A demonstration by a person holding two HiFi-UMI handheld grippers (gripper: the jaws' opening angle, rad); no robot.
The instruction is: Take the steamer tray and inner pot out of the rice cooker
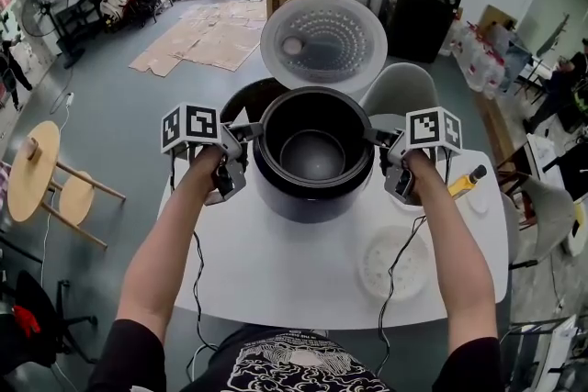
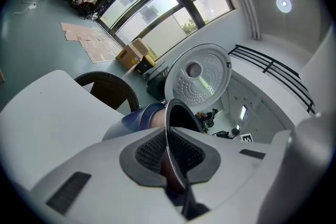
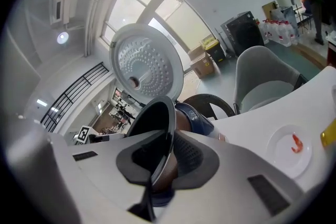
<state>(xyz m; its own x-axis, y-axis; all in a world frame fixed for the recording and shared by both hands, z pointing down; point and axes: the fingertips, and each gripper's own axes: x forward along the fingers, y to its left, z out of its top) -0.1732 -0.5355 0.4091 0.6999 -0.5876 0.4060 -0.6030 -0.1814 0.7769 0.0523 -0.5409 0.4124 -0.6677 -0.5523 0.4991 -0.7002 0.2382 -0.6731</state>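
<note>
A dark blue rice cooker [image 1: 312, 197] stands on the white table [image 1: 276, 275] with its lid [image 1: 323, 41] swung up at the back. The dark inner pot [image 1: 312, 151] sits in it, its rim a little above the cooker body. My left gripper [image 1: 250, 131] is shut on the pot's left rim and my right gripper [image 1: 377, 139] on the right rim. In the left gripper view the left gripper [image 2: 170, 149] pinches the thin rim [image 2: 176, 113]. The right gripper [image 3: 167, 157] clamps the pot [image 3: 152, 118] the same way. The white perforated steamer tray [image 1: 393, 263] lies on the table at the front right.
A yellow-handled object [image 1: 464, 182] and a small white plate [image 3: 291, 149] lie at the table's right edge. A grey chair [image 1: 400, 90] and a dark chair [image 1: 248, 96] stand behind the table. Wooden stools [image 1: 37, 170] are on the floor to the left.
</note>
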